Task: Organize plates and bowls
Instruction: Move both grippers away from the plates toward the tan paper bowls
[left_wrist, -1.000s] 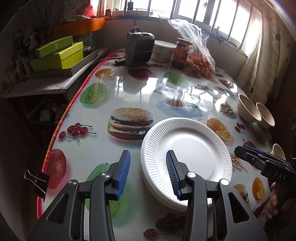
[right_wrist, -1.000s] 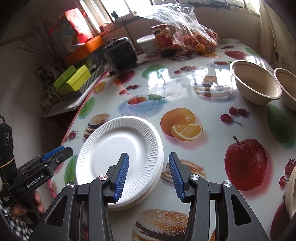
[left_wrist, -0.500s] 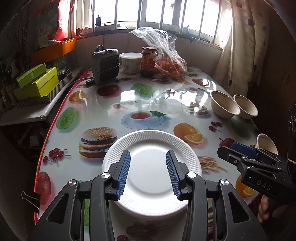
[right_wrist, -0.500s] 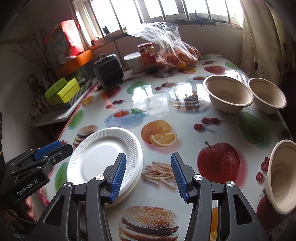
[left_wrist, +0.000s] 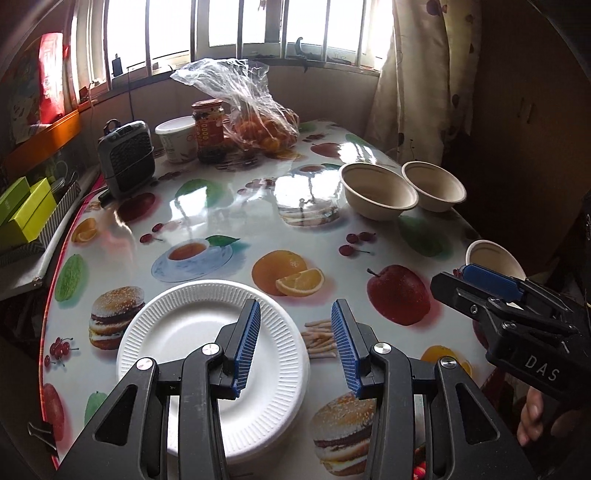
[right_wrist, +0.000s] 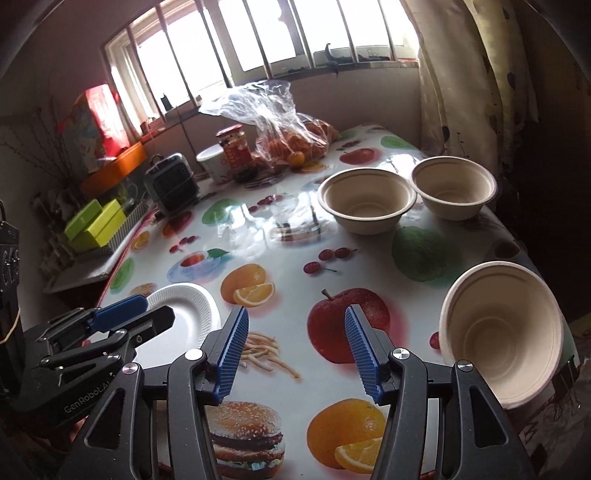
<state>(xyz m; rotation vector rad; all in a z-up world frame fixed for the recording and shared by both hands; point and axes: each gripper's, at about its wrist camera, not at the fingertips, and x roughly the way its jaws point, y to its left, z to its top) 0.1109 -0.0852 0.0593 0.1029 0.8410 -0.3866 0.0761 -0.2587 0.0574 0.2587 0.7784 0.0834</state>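
A stack of white ridged paper plates (left_wrist: 177, 332) lies near the table's front left edge, also seen as the plates (right_wrist: 188, 314) in the right wrist view. My left gripper (left_wrist: 295, 306) hovers open over the stack's right rim, nothing between its pads. My right gripper (right_wrist: 295, 314) hangs above the printed apple, jaws opening and empty. Two beige bowls (right_wrist: 365, 203) (right_wrist: 454, 188) stand side by side at the far right. A third bowl (right_wrist: 506, 332) sits at the near right edge, just right of my right gripper. Each gripper shows in the other's view: right (left_wrist: 454, 278), left (right_wrist: 159, 310).
At the table's far end stand a small dark heater (left_wrist: 125, 162), a white tub (left_wrist: 175, 138), a red-labelled jar (left_wrist: 207, 129) and a plastic bag of oranges (left_wrist: 258, 122). Green boxes (left_wrist: 22, 210) lie on a side shelf at left. A curtain (left_wrist: 417, 74) hangs at the right.
Both grippers have drawn back from the plate stack and swung right, so the stack now lies lower left. The right jaws have widened. The third bowl has come into the right view.
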